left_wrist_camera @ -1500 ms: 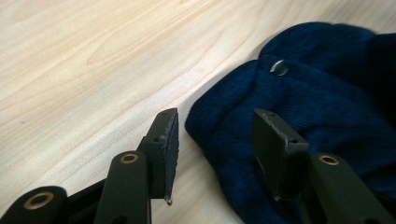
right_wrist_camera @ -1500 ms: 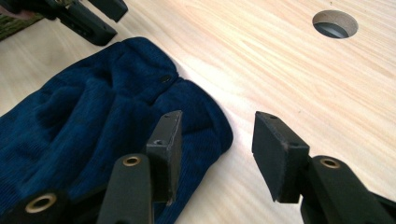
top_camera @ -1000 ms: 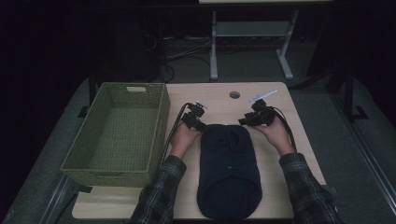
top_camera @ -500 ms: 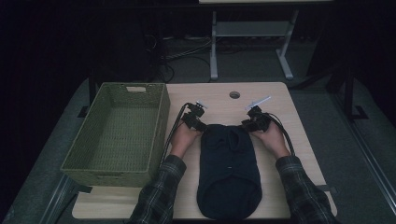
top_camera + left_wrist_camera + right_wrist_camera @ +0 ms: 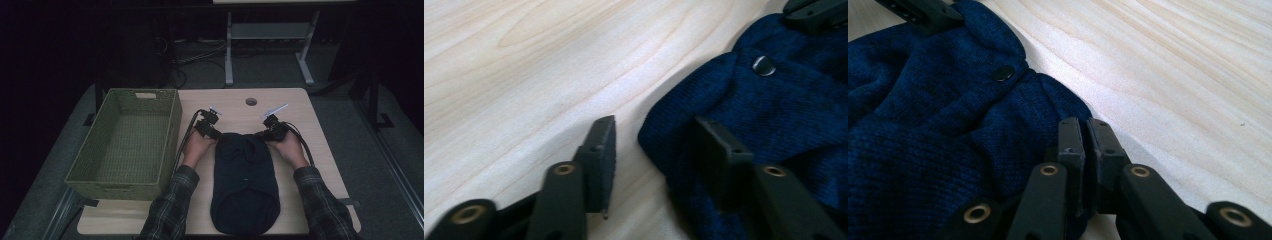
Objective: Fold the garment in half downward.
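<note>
The dark blue knitted garment (image 5: pixel 244 182) lies flat on the pale wooden worktop (image 5: pixel 300 125), its far edge between the two pairs of tongs and its length running back toward the person between the plaid sleeves (image 5: pixel 167 210); the right tongs (image 5: pixel 1083 132) have just been closing and now stand pressed together on a fold at the garment's far right corner, so that the knit bunches around their tips in the right gripper view; just beyond them a small dark snap button (image 5: pixel 1004 73) sits on the cloth, and farther off the tip of the other tongs rests on the garment's far corner; the left tongs (image 5: pixel 654 145) have also been narrowing but are parted, one jaw over bare wood and the other over the knit, with the garment's rounded corner between them and the pads not pressing on it; past them a shiny snap (image 5: pixel 764 65) shows on the cloth; well to the left of the left tongs stands a green woven basket (image 5: pixel 172 125); beyond both tongs a small round hole (image 5: pixel 251 101) marks the worktop.
</note>
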`<state>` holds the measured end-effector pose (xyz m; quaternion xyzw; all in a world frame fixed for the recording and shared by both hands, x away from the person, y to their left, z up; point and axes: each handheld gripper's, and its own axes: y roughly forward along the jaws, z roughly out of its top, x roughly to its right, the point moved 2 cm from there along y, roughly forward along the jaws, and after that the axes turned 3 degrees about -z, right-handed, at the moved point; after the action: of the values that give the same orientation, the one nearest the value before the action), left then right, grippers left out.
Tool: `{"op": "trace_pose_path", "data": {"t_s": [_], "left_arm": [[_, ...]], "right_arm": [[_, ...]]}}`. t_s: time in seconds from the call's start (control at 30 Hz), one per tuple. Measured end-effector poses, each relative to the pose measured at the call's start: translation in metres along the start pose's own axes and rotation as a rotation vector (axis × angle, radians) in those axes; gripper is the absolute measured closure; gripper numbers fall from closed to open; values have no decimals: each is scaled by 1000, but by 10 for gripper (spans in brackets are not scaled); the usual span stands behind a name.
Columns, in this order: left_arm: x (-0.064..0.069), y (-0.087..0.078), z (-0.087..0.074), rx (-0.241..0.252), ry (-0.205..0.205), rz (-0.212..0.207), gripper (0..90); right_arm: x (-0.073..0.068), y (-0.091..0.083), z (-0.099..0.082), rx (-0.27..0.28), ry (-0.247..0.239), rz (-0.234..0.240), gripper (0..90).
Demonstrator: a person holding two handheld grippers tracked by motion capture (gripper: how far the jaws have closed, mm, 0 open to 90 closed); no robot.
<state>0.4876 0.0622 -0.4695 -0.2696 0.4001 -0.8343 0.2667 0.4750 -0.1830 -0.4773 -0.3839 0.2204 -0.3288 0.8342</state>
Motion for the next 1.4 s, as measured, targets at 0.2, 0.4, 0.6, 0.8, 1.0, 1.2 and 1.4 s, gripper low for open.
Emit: {"op": "trace_pose_path", "data": {"t_s": [0.2,0.4,0.6,0.8,1.0,1.2,1.4], "left_arm": [[3,-1,1,-15,-10,-19,794],[6,-10,5,-9,-4,-10,826],[15,-29,17,41,40,31,826],[23,-46,29,101,69,65,826],[31,-64,41,153,105,103,826],[44,-79,44,228,163,149,823],[48,-80,27,266,171,121,823]], "right_arm": [[-2,0,1,-4,-18,-16,866],[1,-6,4,-10,-25,-57,871],[3,-22,16,20,-36,-81,870],[3,-45,29,75,-48,-104,870],[0,-66,41,113,-81,-128,870],[-7,-87,47,186,-96,-151,870],[-20,-87,33,211,-124,-149,869]]}}
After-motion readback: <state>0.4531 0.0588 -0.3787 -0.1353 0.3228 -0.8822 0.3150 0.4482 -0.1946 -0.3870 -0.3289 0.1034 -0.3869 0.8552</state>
